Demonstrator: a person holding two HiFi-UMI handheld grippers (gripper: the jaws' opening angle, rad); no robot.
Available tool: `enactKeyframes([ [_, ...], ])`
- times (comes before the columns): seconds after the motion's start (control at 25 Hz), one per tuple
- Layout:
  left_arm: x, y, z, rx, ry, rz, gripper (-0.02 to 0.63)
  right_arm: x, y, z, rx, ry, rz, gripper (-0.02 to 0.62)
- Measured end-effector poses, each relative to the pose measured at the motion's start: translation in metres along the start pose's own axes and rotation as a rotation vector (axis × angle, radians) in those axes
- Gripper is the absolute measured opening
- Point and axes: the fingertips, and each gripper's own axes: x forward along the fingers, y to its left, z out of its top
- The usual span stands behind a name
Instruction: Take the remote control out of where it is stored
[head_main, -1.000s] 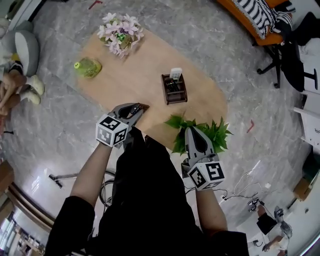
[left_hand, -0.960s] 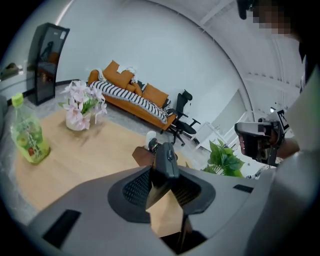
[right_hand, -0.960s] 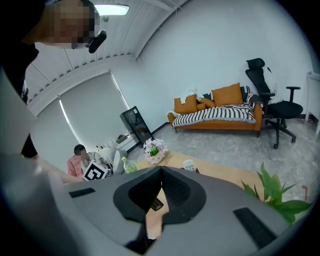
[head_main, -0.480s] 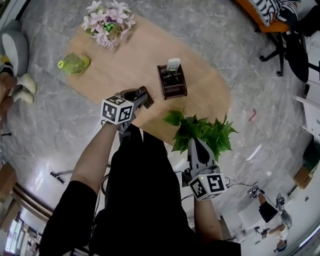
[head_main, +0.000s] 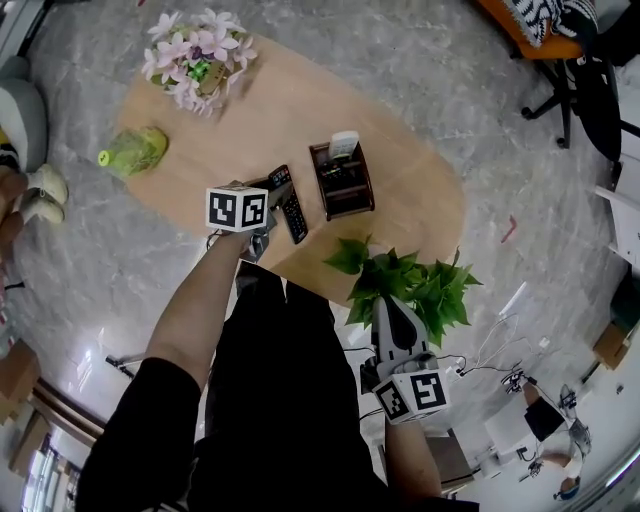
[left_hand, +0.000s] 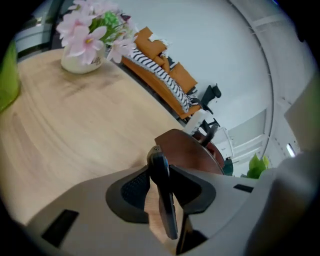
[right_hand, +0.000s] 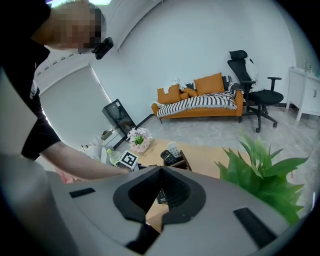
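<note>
Remote (head_main: 291, 207) clamped edgewise in left claw (left_hand: 161, 172), seemingly just above table (head_main: 410, 185).

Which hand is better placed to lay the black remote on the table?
Left gripper: its fingers clamp the remote control over the table; the right gripper hangs shut, empty, beside the plant.

Grey marble floor (head_main: 420, 70) gleamed; an orange sofa (right_hand: 209, 84) (striped throw (right_hand: 200, 102) on it) sat beside a black office chair (right_hand: 262, 97), white wall (right_hand: 165, 45) behind.
</note>
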Motion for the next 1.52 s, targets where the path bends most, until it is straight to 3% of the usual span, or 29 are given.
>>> enactKeyframes([
  [0.08, 0.008, 0.007, -0.001, -0.068, 0.004, 0.032, 0.115, 0.0, -0.001, -0.001, 0.003, 0.006, -0.007, 0.008],
  [0.4, 0.023, 0.031, -0.012, -0.187, 0.04, 0.137, 0.115, 0.005, -0.005, -0.003, 0.003, 0.008, -0.029, 0.008],
  [0.6, 0.024, 0.031, -0.016, -0.155, 0.054, 0.116, 0.117, 0.017, -0.009, -0.002, -0.013, 0.008, -0.043, 0.008],
  [0.72, 0.023, 0.03, -0.015, -0.105, 0.054, 0.135, 0.123, 0.035, -0.012, -0.001, -0.037, 0.014, -0.044, 0.008],
  [0.92, 0.017, 0.03, -0.018, 0.095, 0.102, 0.19, 0.175, 0.068, -0.008, 0.008, -0.054, 0.034, -0.036, 0.008],
  [1.04, 0.008, 0.032, -0.015, 0.141, 0.097, 0.211, 0.175, 0.087, -0.004, 0.006, -0.067, 0.089, -0.037, 0.008],
  [1.2, -0.017, 0.028, -0.009, 0.148, 0.032, 0.222, 0.173, 0.097, 0.003, 0.0, -0.047, 0.122, -0.04, 0.008],
  [1.32, -0.047, 0.007, 0.001, 0.161, -0.05, 0.159, 0.173, 0.095, 0.012, -0.001, -0.039, 0.12, -0.022, 0.008],
  [1.4, -0.076, -0.019, 0.012, 0.217, -0.119, 0.126, 0.172, 0.091, 0.017, 0.0, -0.044, 0.119, -0.012, 0.008],
  [1.52, -0.12, -0.057, 0.027, 0.341, -0.221, 0.144, 0.096, 0.084, 0.018, 0.006, -0.037, 0.115, -0.01, 0.008],
])
